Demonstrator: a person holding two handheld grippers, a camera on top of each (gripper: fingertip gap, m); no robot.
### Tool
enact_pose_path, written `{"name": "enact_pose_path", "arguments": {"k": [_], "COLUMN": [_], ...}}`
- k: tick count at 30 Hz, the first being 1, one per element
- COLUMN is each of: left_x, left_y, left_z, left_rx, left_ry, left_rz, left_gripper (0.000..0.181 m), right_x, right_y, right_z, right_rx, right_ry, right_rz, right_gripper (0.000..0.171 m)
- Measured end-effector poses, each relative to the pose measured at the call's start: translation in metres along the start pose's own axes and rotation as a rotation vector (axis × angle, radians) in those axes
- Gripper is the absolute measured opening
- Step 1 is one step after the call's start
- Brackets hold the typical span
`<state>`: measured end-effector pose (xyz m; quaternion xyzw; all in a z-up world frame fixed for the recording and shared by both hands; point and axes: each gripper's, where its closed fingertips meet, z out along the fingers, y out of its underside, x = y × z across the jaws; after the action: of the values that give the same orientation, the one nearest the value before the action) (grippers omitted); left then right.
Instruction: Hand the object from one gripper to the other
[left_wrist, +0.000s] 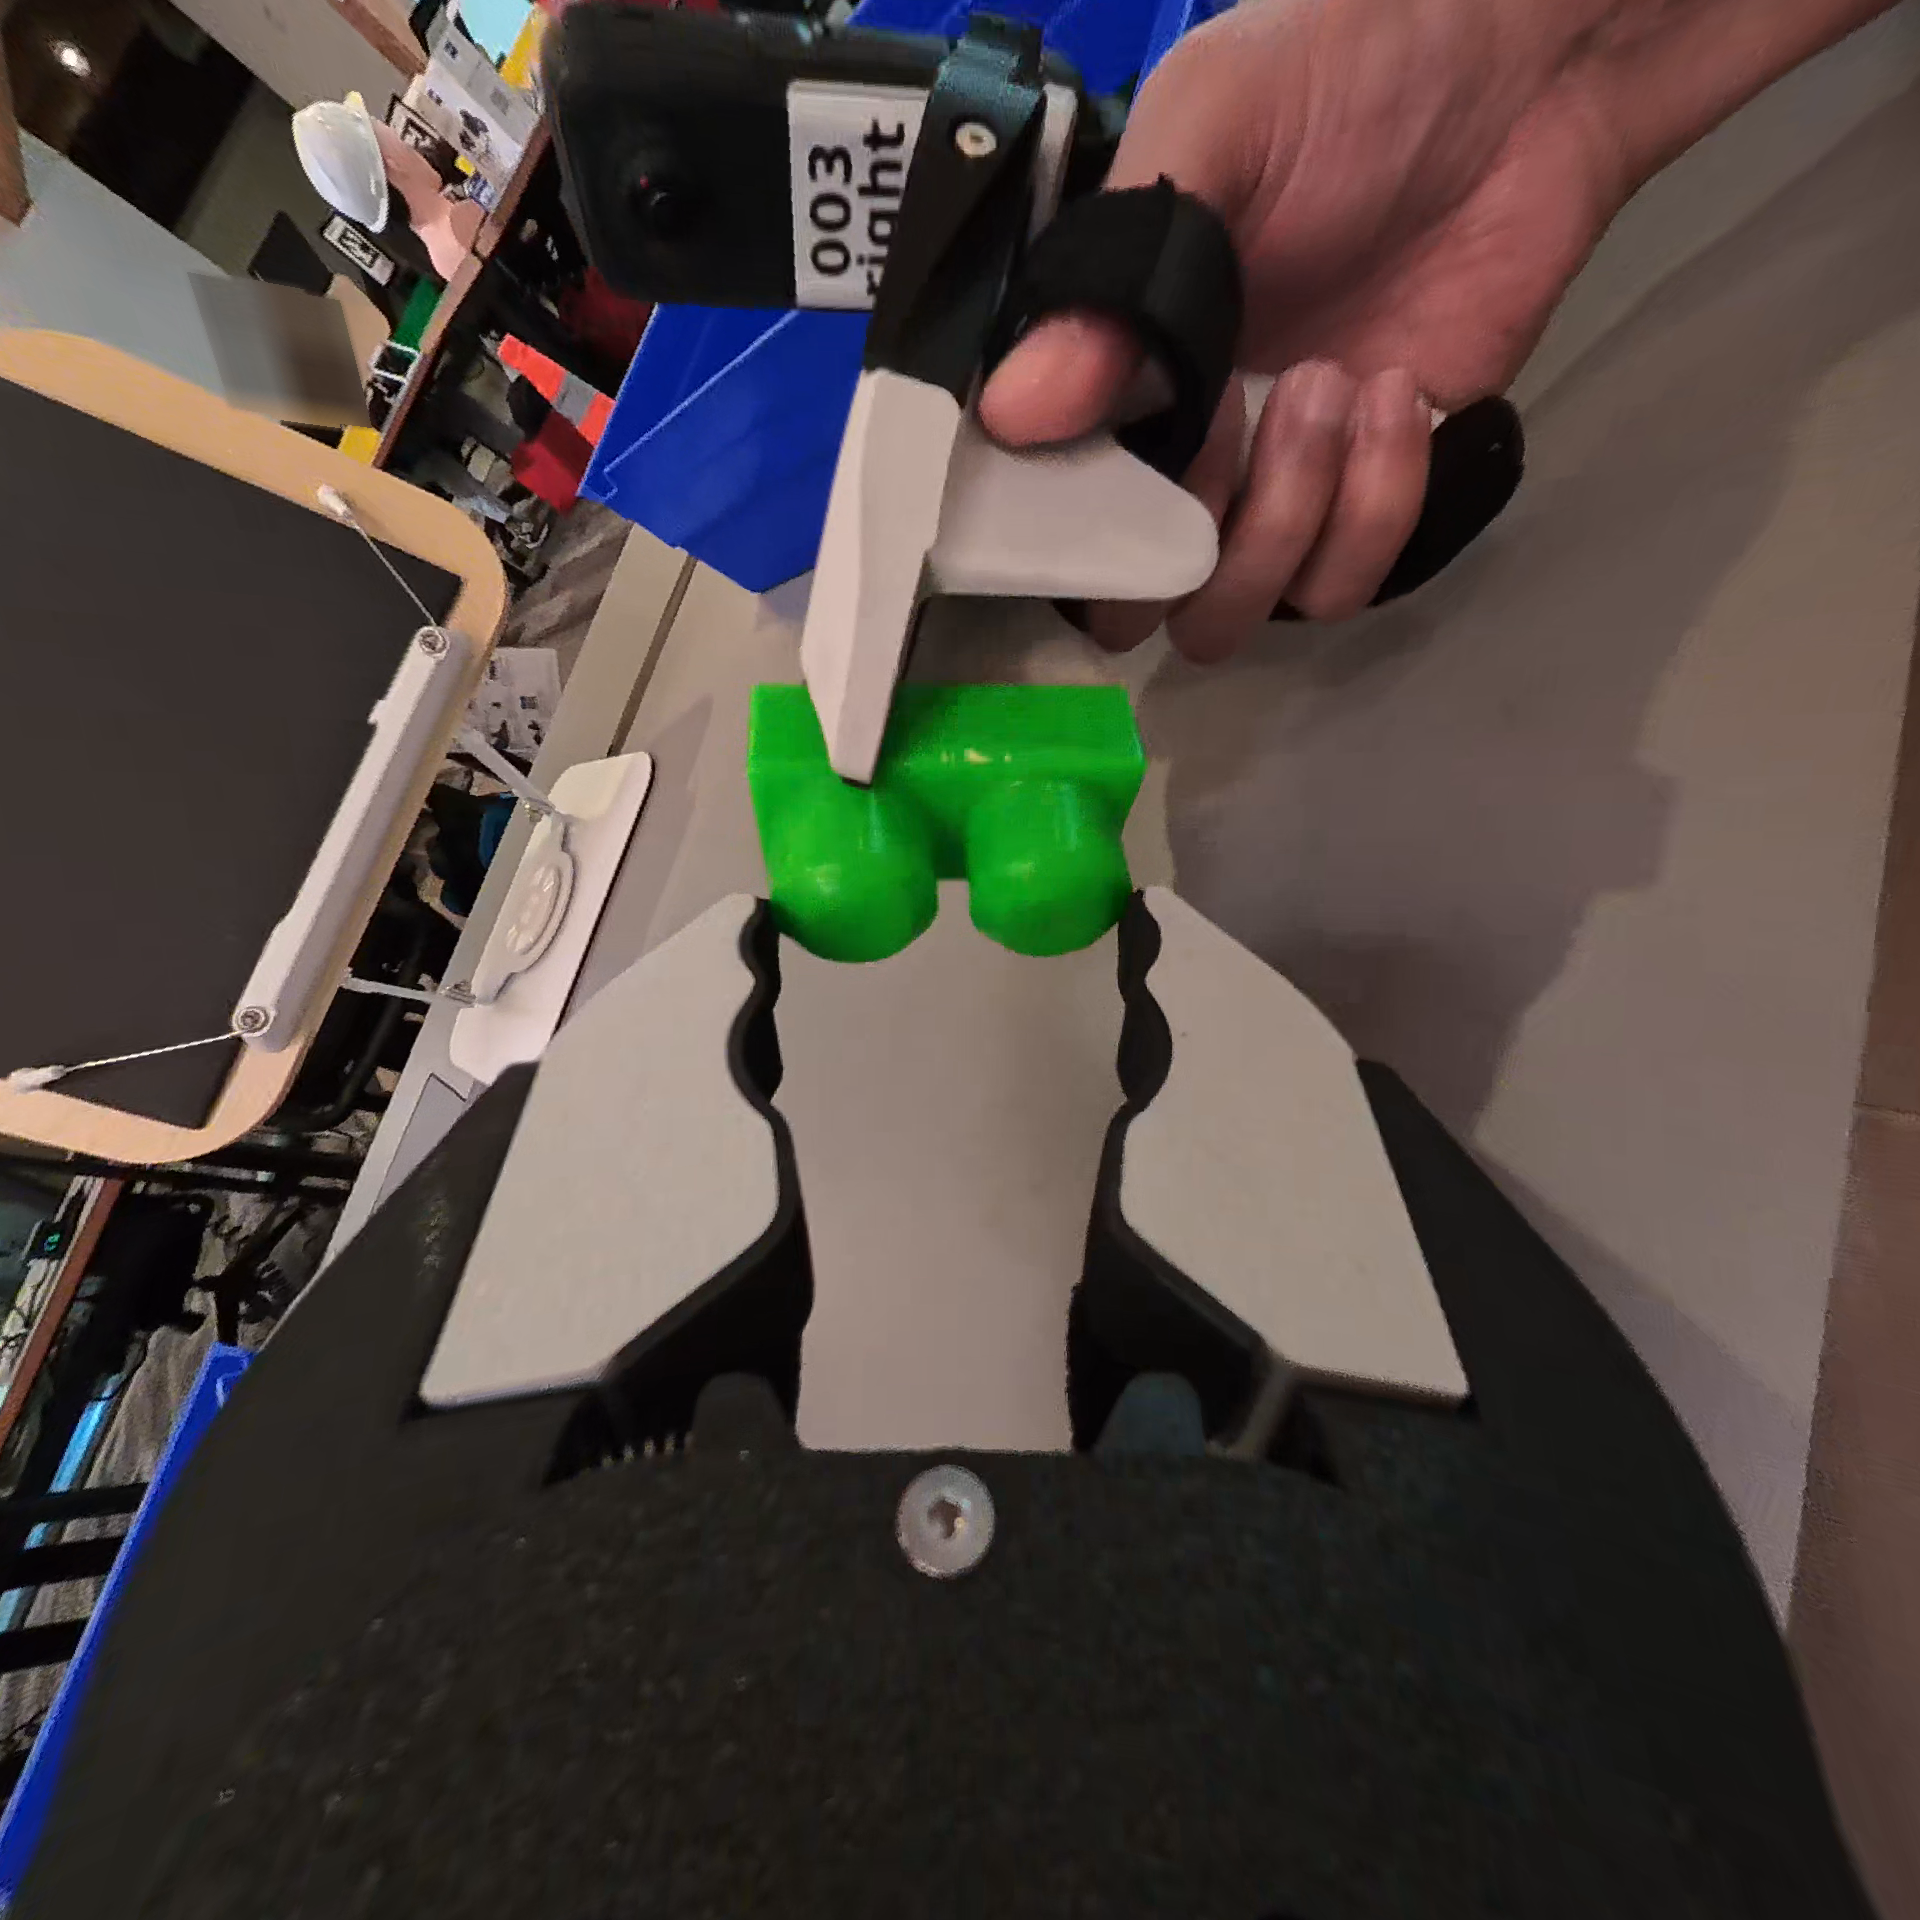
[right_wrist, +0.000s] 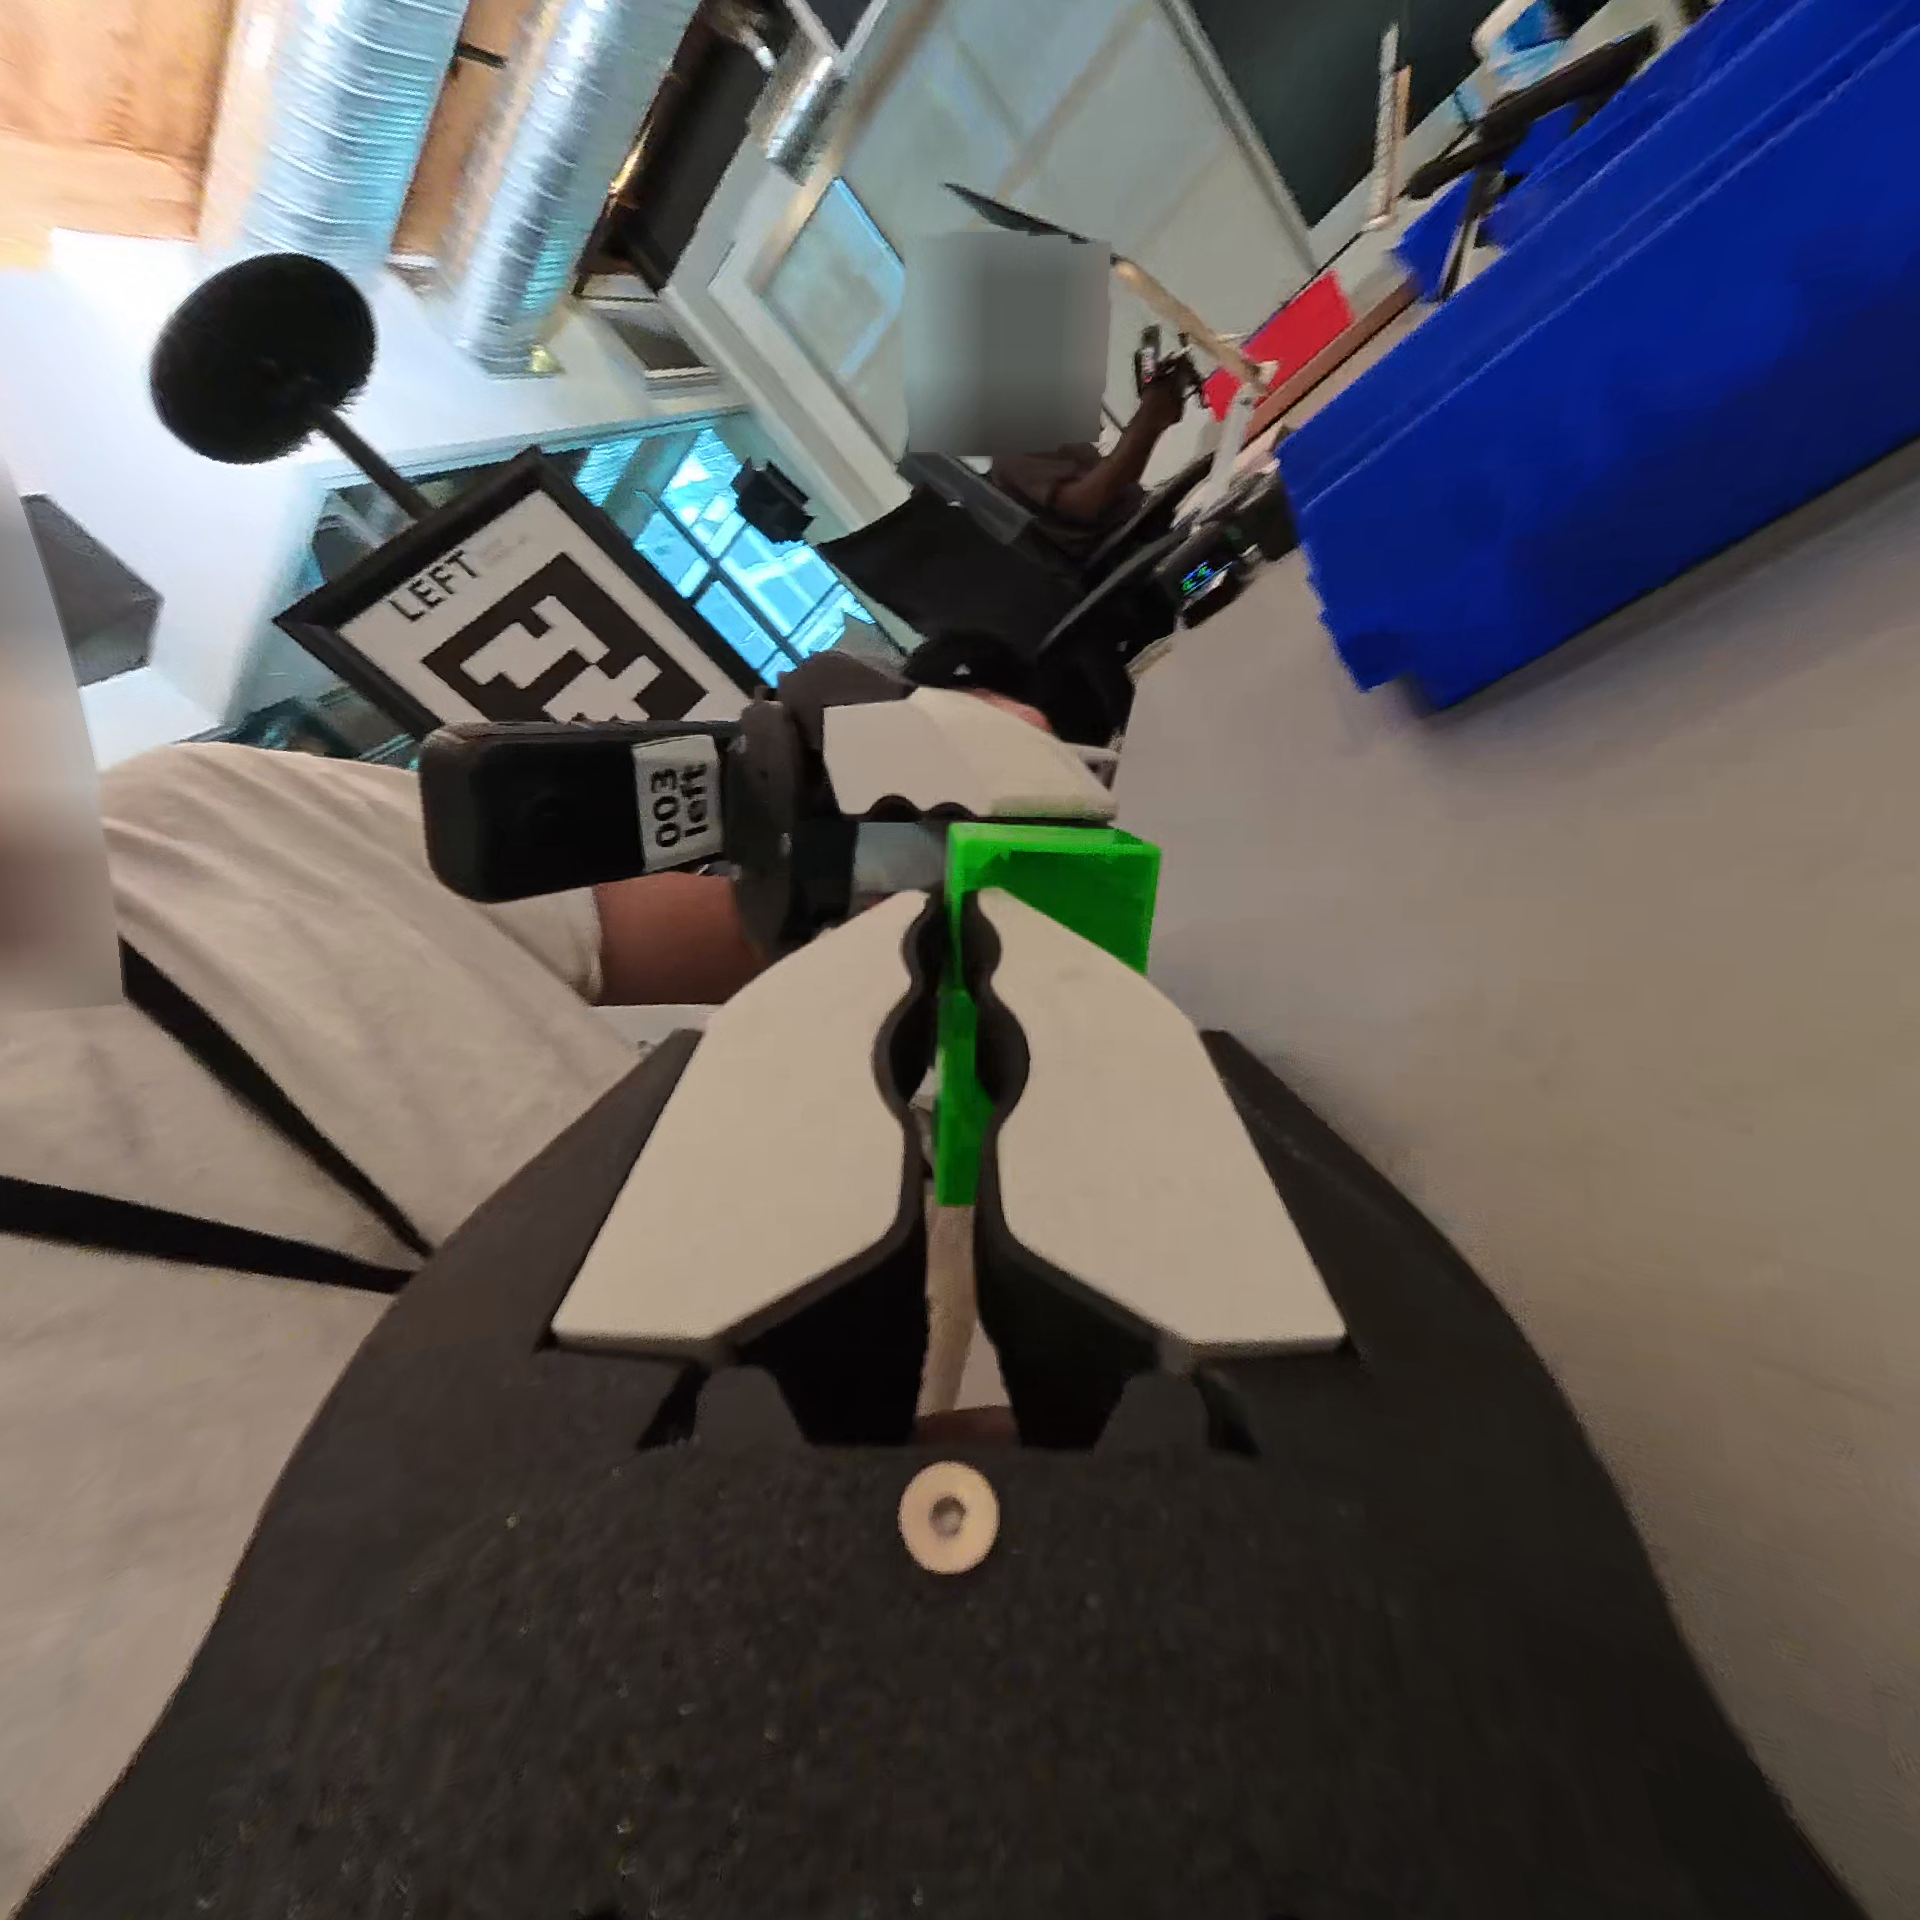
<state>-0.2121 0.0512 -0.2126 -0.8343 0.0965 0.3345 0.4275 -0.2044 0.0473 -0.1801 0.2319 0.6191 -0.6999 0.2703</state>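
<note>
The object is a bright green block (left_wrist: 997, 743) with a flat plate and two round studs. My right gripper (left_wrist: 860, 753) comes in from above, held by a hand (left_wrist: 1403, 260), and is shut on the plate. In the right wrist view the plate (right_wrist: 956, 1081) sits edge-on between my right gripper's (right_wrist: 948, 920) closed fingers. My left gripper (left_wrist: 948, 920) is open wide. Its fingertips flank the ends of the two studs, close to touching. In the right wrist view one left finger (right_wrist: 966, 769) lies along the block's far side.
The grey table (left_wrist: 1455, 987) lies under both grippers. Blue bins (left_wrist: 727, 447) stand at the back, also in the right wrist view (right_wrist: 1610, 416). A black board in a wooden frame (left_wrist: 156, 727) is at the left. A seated person (right_wrist: 1091, 488) is far off. Less than 4 cm separates the two grippers' tips.
</note>
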Motion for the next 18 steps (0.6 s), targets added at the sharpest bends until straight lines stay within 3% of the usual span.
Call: {"name": "enact_pose_path", "arguments": {"k": [7, 9, 13, 18], "left_x": [0.004, 0.004, 0.01, 0.012], "left_y": [0.008, 0.011, 0.02, 0.019], "left_z": [0.004, 0.003, 0.006, 0.0], "left_rx": [-0.011, -0.017, -0.03, 0.04], "left_ry": [0.007, 0.018, 0.184, 0.402], "left_rz": [-0.041, -0.085, -0.347, -0.63], "left_gripper": [0.062, 0.052, 0.049, 0.045], "right_x": [0.009, 0.014, 0.037, 0.038], "right_y": [0.005, 0.005, 0.006, 0.008], "right_z": [-0.001, -0.005, -0.021, -0.026], "right_rx": [-0.036, -0.039, -0.118, -0.24], "right_ry": [0.045, 0.098, 0.332, 0.462], "right_rz": [-0.007, -0.047, -0.245, -0.57], "right_gripper": [0.003, 0.002, 0.002, 0.003]}}
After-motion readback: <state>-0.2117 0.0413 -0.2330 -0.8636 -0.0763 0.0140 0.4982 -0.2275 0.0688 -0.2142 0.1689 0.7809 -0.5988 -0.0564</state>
